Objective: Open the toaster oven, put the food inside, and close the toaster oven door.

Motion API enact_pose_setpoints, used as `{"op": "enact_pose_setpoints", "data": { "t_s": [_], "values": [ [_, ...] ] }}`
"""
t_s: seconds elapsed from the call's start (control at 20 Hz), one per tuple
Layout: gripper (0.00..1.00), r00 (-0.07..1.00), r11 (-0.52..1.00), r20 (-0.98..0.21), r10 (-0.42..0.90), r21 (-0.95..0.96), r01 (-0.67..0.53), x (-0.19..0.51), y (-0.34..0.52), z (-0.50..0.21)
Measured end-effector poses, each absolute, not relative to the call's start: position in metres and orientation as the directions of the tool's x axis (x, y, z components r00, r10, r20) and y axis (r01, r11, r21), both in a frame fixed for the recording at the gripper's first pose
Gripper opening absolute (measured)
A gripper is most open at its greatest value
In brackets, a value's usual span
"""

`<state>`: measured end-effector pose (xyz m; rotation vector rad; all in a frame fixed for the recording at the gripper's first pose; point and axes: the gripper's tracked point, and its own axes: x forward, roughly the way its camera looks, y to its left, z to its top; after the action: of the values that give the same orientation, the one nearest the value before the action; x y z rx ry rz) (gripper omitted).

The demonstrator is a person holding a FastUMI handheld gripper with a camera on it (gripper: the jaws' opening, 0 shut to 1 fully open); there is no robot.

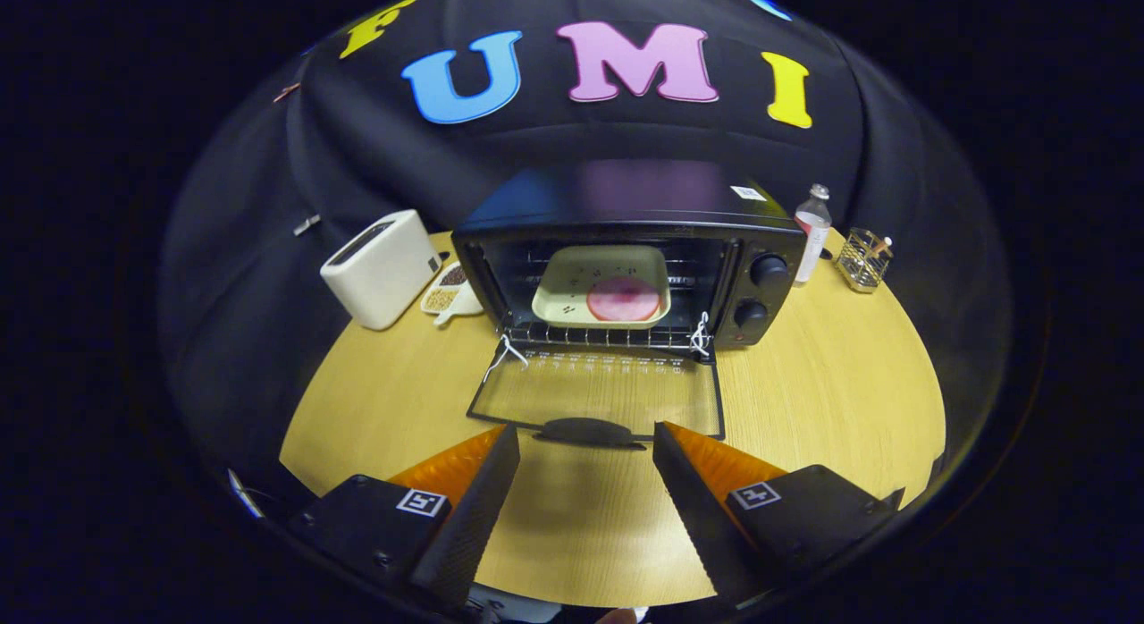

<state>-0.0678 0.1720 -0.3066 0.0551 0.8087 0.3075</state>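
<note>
Left to right on the table [831,400]: white toaster [380,268] at 10 o'clock from the fingers, small dish of grains [450,295] just beside it, touching or nearly touching the toaster oven [626,248]. Oven sits dead ahead at 12. Door [599,392] is dropped flat toward the fingers, handle [590,430] on its near edge, long axis running 9-to-3, just ahead of the fingertips and between them. Inside on the rack: cream tray [572,284] with a pink round of food [623,299] on its right part. So food's in; closing the door is what's left, by my read.

Gripper [586,450] is spread wide, holding nothing, tips flanking the handle ends.

Next move likely: get under the handle and swing it up and away toward 12. Nothing in that path.

Further right, 1 to 2 o'clock: bottle [811,231] just beside the oven, wire basket [863,259] beyond it, both well apart from the door.
</note>
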Motion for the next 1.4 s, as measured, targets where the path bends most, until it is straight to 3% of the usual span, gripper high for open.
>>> {"op": "enact_pose_setpoints", "data": {
  "t_s": [0.3, 0.7, 1.15, 1.4],
  "values": [
    [0.99, 0.549, 0.946, -0.784, 0.290, 0.149, -0.286, -0.089, 0.194, -0.349],
    [0.99, 0.453, 0.982, -0.873, 0.178, 0.126, -0.142, -0.082, 0.194, -0.416],
    [1.00, 0.465, 0.995, -0.881, 0.087, 0.101, 0.005, -0.050, 0.185, -0.433],
    [1.00, 0.523, 0.996, -0.848, 0.085, 0.083, -0.027, -0.052, 0.185, -0.420]
  ]
}}
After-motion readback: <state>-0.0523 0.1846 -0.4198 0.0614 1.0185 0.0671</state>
